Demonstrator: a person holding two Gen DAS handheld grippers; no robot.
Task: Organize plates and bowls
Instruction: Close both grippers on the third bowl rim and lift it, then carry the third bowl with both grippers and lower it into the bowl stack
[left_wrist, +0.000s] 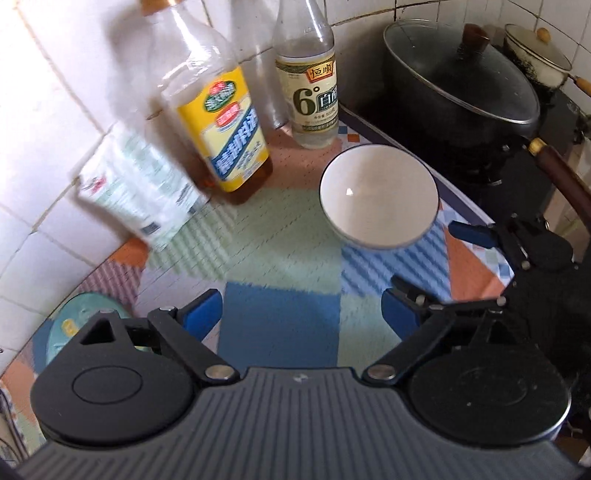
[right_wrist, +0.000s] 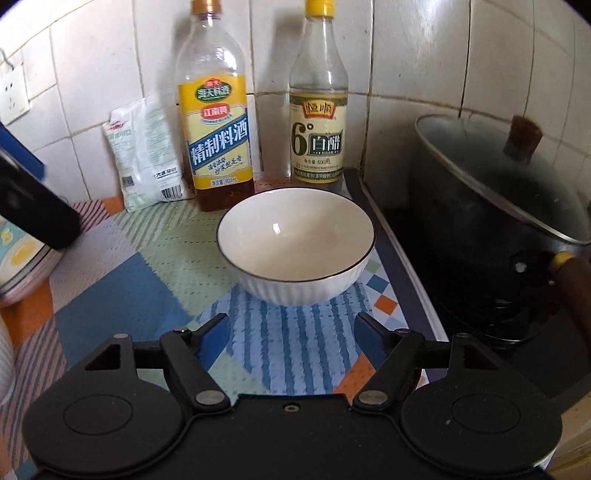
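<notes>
- 1 white bowl (right_wrist: 296, 243) with a dark rim
- 2 bottles: 1 yellow-label bottle (right_wrist: 214, 125), 1 clear bottle (right_wrist: 318, 110)
- 1 white packet (right_wrist: 147, 155)
- 2 lidded pots: 1 big dark pot (left_wrist: 461, 77), 1 small pale pot (left_wrist: 535, 55)
- 1 wall socket (right_wrist: 13, 94)
- 1 patterned mat (right_wrist: 147, 258)
- 2 grippers: left gripper (left_wrist: 301, 317), right gripper (right_wrist: 291, 336)

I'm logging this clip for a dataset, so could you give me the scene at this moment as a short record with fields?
setting: kitchen counter with a colourful patchwork mat, white tiled wall behind
target: empty white ribbed ceramic bowl with dark rim, upright on the mat
left gripper: open, holds nothing, short of the bowl
right gripper: open, holds nothing, facing the bowl
behind bowl: yellow-labelled cooking wine bottle, clear white vinegar bottle, pale green packet
right side: black lidded pot on the stove
</notes>
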